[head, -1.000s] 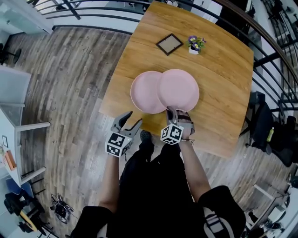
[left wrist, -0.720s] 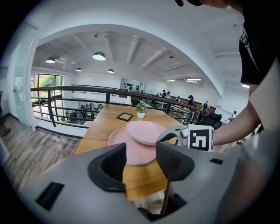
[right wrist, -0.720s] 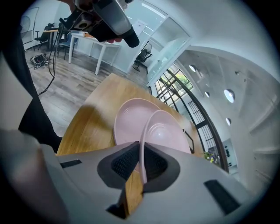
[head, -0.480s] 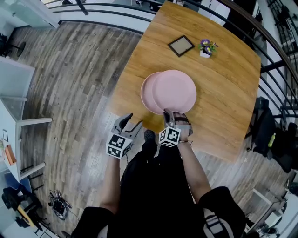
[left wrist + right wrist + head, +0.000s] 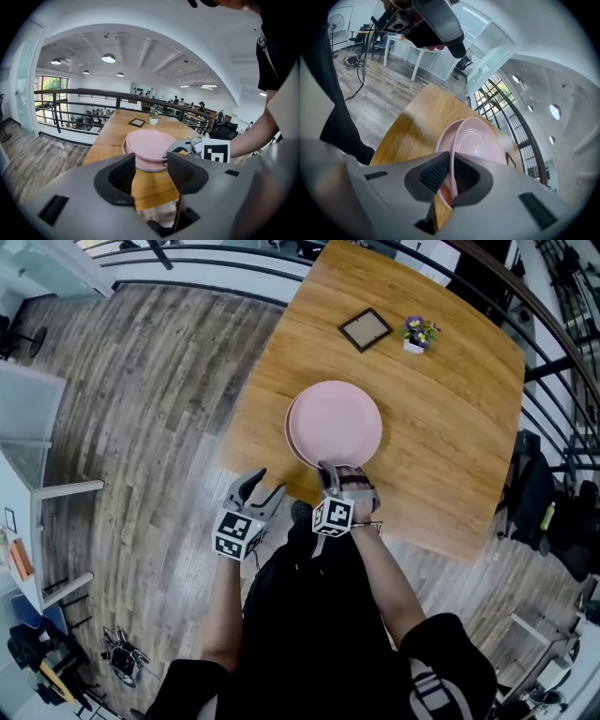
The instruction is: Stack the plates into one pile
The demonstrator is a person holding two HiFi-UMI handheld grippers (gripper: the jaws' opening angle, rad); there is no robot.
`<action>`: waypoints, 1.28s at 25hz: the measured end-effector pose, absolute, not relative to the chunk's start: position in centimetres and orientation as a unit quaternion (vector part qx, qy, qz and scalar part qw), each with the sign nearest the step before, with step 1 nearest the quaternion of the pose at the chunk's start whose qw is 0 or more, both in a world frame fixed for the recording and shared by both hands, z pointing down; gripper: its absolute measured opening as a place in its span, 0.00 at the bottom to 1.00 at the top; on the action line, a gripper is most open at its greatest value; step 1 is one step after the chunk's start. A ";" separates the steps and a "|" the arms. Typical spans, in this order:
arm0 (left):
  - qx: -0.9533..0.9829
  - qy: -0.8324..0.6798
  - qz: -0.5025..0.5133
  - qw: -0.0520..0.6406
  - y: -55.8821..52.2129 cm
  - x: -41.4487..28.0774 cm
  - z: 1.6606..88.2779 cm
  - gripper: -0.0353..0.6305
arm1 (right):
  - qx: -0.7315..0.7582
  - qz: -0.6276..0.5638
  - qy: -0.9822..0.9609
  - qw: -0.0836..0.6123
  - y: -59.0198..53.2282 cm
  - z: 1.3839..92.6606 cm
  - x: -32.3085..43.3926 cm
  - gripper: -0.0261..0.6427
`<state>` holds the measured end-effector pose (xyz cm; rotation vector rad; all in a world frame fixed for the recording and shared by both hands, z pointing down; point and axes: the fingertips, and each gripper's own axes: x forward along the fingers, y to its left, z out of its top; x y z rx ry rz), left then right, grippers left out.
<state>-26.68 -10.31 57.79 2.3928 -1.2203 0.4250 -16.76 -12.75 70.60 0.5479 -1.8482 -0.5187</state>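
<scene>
Two pink plates lie on the wooden table (image 5: 450,427). The upper plate (image 5: 336,423) covers nearly all of the lower plate (image 5: 292,432), which shows only as a thin crescent on its left. My right gripper (image 5: 336,471) is shut on the upper plate's near rim; in the right gripper view that rim (image 5: 451,159) runs edge-on between the pads, with the lower plate (image 5: 442,143) just beside it. My left gripper (image 5: 255,487) is open with nothing between its fingers, off the table's near left edge. From there it looks at the upper plate (image 5: 149,142) and the right gripper (image 5: 177,149).
A small dark picture frame (image 5: 365,329) and a little potted flower (image 5: 418,334) stand at the table's far side. A black railing (image 5: 187,282) runs behind the table. A white desk (image 5: 28,486) stands on the wooden floor at the left.
The right gripper has carried the upper plate leftward, from half overlapping the lower plate to almost fully covering it. The left gripper has hardly shifted.
</scene>
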 end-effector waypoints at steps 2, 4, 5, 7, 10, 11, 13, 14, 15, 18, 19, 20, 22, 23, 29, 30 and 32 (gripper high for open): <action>0.860 -0.439 0.154 0.209 -10.5 -26.9 57.9 0.40 | 0.224 -0.216 -0.780 0.543 -12.7 71.0 -17.2 0.09; 0.860 -0.439 0.156 0.210 -10.6 -26.8 58.2 0.40 | 0.220 -0.214 -0.782 0.542 -12.6 71.3 -17.3 0.09; 0.860 -0.437 0.158 0.210 -10.6 -26.6 58.4 0.40 | 0.220 -0.212 -0.783 0.541 -12.6 71.3 -17.3 0.09; 0.862 -0.433 0.160 0.212 -10.7 -26.5 58.6 0.40 | 0.223 -0.208 -0.786 0.538 -12.6 71.3 -17.4 0.09; 0.864 -0.428 0.161 0.211 -11.0 -26.4 58.6 0.40 | 0.223 -0.199 -0.791 0.534 -12.7 71.2 -17.7 0.10; 0.865 -0.427 0.160 0.210 -11.0 -26.3 58.5 0.40 | 0.223 -0.193 -0.794 0.532 -12.7 71.1 -17.7 0.12; 0.866 -0.426 0.159 0.209 -11.2 -26.0 58.4 0.40 | 0.227 -0.179 -0.800 0.527 -12.7 70.9 -17.7 0.17; 0.867 -0.425 0.158 0.208 -11.3 -25.9 58.3 0.40 | 0.228 -0.172 -0.802 0.525 -12.6 70.8 -17.6 0.19; 0.868 -0.424 0.157 0.206 -11.4 -25.8 58.1 0.40 | 0.230 -0.166 -0.803 0.525 -12.7 70.8 -17.5 0.20; 0.871 -0.420 0.154 0.203 -11.5 -25.6 57.9 0.40 | 0.233 -0.156 -0.803 0.526 -12.6 70.9 -17.1 0.24; 0.872 -0.419 0.154 0.202 -11.6 -25.5 57.8 0.40 | 0.234 -0.153 -0.802 0.528 -12.6 70.9 -16.9 0.24; 0.873 -0.417 0.154 0.201 -11.6 -25.5 57.6 0.40 | 0.236 -0.150 -0.802 0.528 -12.5 70.8 -16.8 0.25; 0.874 -0.415 0.153 0.200 -11.8 -25.5 57.5 0.40 | 0.239 -0.141 -0.803 0.528 -12.4 70.7 -16.6 0.26; 0.875 -0.415 0.154 0.198 -11.9 -25.4 57.4 0.40 | 0.241 -0.136 -0.804 0.527 -12.3 70.7 -16.5 0.26; 0.878 -0.410 0.155 0.191 -11.9 -24.4 57.0 0.40 | 0.253 -0.110 -0.812 0.514 -11.3 70.7 -15.8 0.26; 0.879 -0.408 0.156 0.190 -11.7 -24.2 57.0 0.40 | 0.256 -0.108 -0.813 0.512 -11.2 70.7 -15.6 0.26; 0.881 -0.405 0.156 0.189 -11.5 -23.7 57.0 0.40 | 0.263 -0.105 -0.812 0.510 -11.2 70.5 -15.1 0.26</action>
